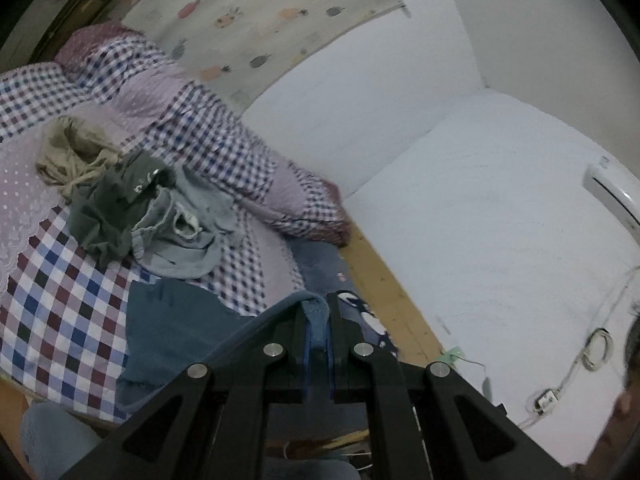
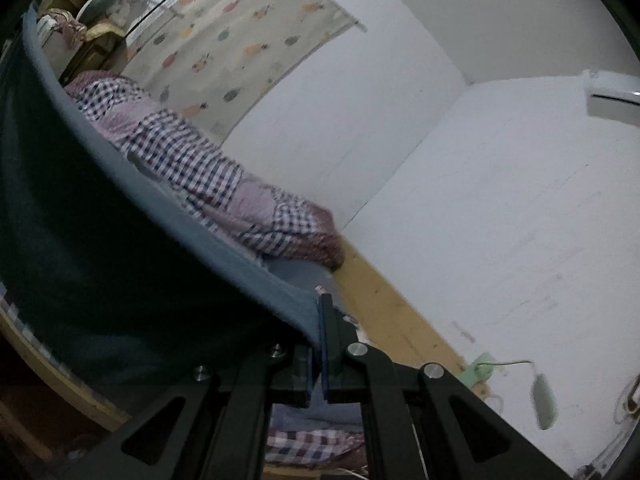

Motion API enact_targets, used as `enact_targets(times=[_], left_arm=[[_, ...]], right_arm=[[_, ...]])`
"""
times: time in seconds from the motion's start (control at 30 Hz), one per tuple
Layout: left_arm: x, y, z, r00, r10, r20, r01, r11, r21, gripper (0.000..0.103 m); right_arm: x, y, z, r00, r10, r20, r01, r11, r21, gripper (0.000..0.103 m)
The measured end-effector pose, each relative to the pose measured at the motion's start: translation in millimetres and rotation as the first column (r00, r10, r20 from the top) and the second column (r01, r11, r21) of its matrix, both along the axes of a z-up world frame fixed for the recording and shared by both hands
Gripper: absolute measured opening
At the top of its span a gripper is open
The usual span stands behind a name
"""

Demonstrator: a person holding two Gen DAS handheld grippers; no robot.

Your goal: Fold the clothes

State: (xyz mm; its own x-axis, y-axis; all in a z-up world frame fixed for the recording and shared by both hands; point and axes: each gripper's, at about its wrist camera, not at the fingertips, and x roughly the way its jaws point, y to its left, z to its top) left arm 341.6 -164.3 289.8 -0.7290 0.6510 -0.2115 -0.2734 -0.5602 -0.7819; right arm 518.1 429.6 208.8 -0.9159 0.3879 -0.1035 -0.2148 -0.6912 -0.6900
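Room: I see a bed (image 1: pixel 56 280) with a checked cover, white walls, a folded quilt (image 1: pixel 208 136) along the wall.
Garment: teal cloth (image 1: pixel 180 320), lifted off the cover and stretched between both grippers.
Left gripper (image 1: pixel 318 320): clamped on its hem.
Right gripper (image 2: pixel 320 332): clamped on another edge.
Handling: I judge it light, limp, drapes freely; best held at corners or hem.
Pile (image 1: pixel 132 200): unfolded clothes wait further up the bed.

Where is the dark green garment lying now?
In the left wrist view, the dark green garment lies crumpled on the bed's checked cover, at left, between a beige garment and grey-blue shorts.
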Motion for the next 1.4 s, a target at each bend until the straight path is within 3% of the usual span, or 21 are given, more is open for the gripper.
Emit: enact_targets(times=[0.37, 0.63, 0.83, 1.0, 1.27, 1.4], left_arm=[[-129, 14, -41, 0.980, 0.068, 0.185, -0.051, 0.994, -0.096, 0.004], [-240, 27, -100, 0.942, 0.165, 0.293, -0.099, 0.969, -0.227, 0.004], [-319, 57, -139, 0.917, 0.204, 0.343, -0.076, 0.933, -0.352, 0.004], [-368, 73, -169, 0.900, 0.231, 0.371, -0.055, 0.902, -0.429, 0.004], [-423, 96, -222, 0.876, 0.289, 0.386, -0.019, 0.820, -0.572, 0.004], [-440, 107, -255, 0.852, 0.303, 0.427, 0.040, 0.775, -0.631, 0.004]], right_arm=[[-127, 20, -22, 0.981, 0.055, 0.184, -0.057, 0.998, 0.002, 0.000], [-256, 40, -75, 0.927, 0.087, 0.366, -0.094, 0.996, 0.001, 0.000], [-336, 60, -130, 0.865, 0.063, 0.498, -0.085, 0.996, 0.022, 0.000], [-397, 74, -158, 0.814, 0.034, 0.580, -0.075, 0.996, 0.047, 0.000], [-469, 81, -214, 0.717, -0.002, 0.698, -0.065, 0.996, 0.069, 0.000], [-494, 83, -249, 0.661, -0.025, 0.750, -0.043, 0.996, 0.072, 0.000]])
